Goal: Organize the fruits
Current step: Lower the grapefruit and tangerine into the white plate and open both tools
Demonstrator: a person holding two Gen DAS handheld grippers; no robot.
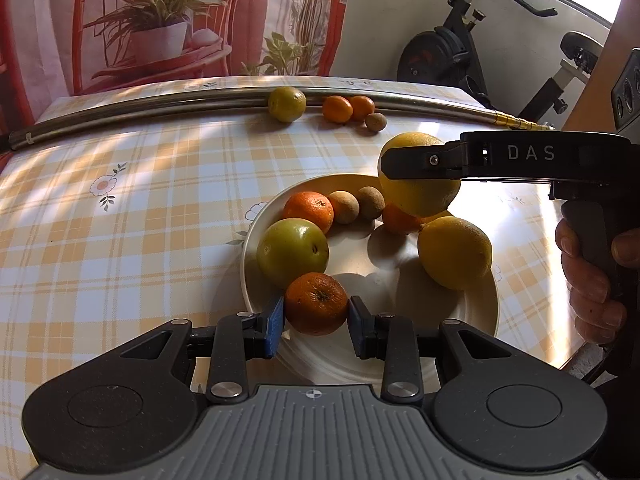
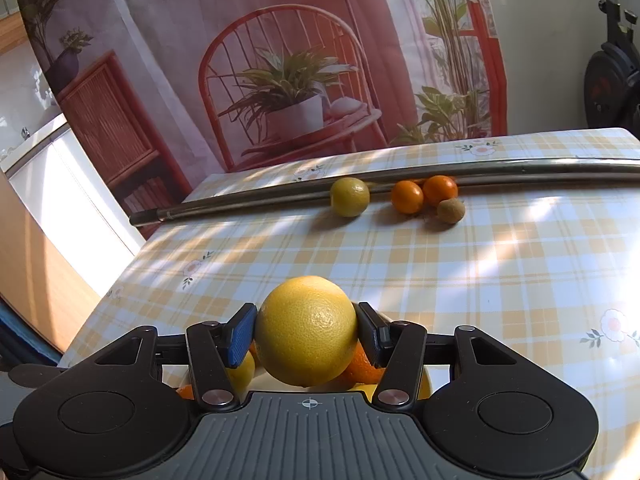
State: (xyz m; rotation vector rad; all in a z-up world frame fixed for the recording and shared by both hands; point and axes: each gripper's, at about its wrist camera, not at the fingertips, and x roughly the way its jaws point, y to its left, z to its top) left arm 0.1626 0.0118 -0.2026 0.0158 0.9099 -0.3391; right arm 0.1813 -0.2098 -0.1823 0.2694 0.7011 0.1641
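A cream plate (image 1: 482,320) on the checked tablecloth carries several fruits: a green one (image 1: 292,252), a big yellow one (image 1: 454,252), tangerines and two small brown ones. At the plate's near rim, my left gripper (image 1: 316,320) is shut on a tangerine (image 1: 316,304), a blue pad against each side. My right gripper (image 1: 400,164) (image 2: 307,332), held by a hand (image 1: 592,280), is shut on a large yellow citrus (image 1: 420,196) (image 2: 307,332) above the plate's far side.
Against a metal rod (image 1: 160,106) (image 2: 520,172) at the table's far edge lie a yellow-green fruit (image 1: 287,104) (image 2: 350,197), two tangerines (image 1: 338,109) (image 2: 407,197) and a small brown fruit (image 1: 375,122) (image 2: 451,211). An exercise bike (image 1: 448,52) stands beyond the table.
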